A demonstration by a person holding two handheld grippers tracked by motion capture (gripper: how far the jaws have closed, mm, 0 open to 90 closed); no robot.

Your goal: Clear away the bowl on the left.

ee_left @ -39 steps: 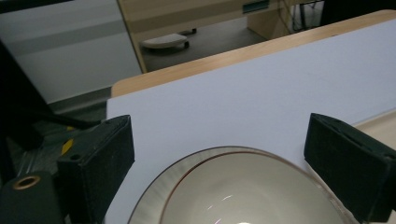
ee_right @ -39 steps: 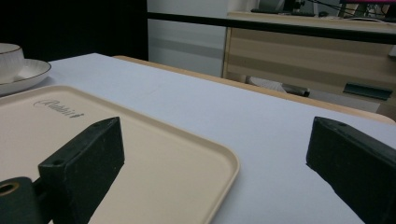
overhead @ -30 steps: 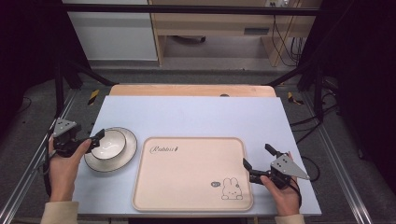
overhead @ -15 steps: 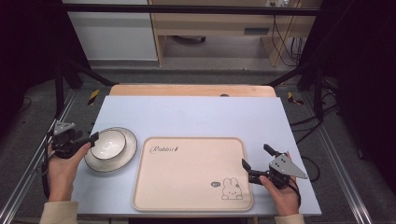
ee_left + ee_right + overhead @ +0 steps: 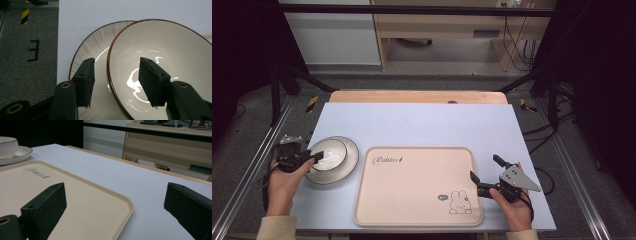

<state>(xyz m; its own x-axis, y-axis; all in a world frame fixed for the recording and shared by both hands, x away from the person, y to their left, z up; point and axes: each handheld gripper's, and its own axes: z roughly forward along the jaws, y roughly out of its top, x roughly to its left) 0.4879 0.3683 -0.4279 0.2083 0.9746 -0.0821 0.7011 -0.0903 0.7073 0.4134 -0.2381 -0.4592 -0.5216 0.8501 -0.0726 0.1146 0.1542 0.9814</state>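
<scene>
Jaws of the left gripper [image 5: 116,82] straddle the near rim of the white bowl [image 5: 162,65], one pad outside over the plate [image 5: 96,50], the other inside; they have just been closing, yet a gap shows on both sides of the rim. From above, the left gripper [image 5: 314,157] reaches in level from the table's left edge, hand [image 5: 284,182] behind it, bowl [image 5: 329,154] sitting on the plate [image 5: 349,162] just left of the beige rabbit tray [image 5: 412,185]. Over on the right, the right gripper [image 5: 484,172] hangs spread wide, holding nothing, its near jaw over the tray's right edge [image 5: 125,202], hand [image 5: 512,207] low at the table's front corner.
</scene>
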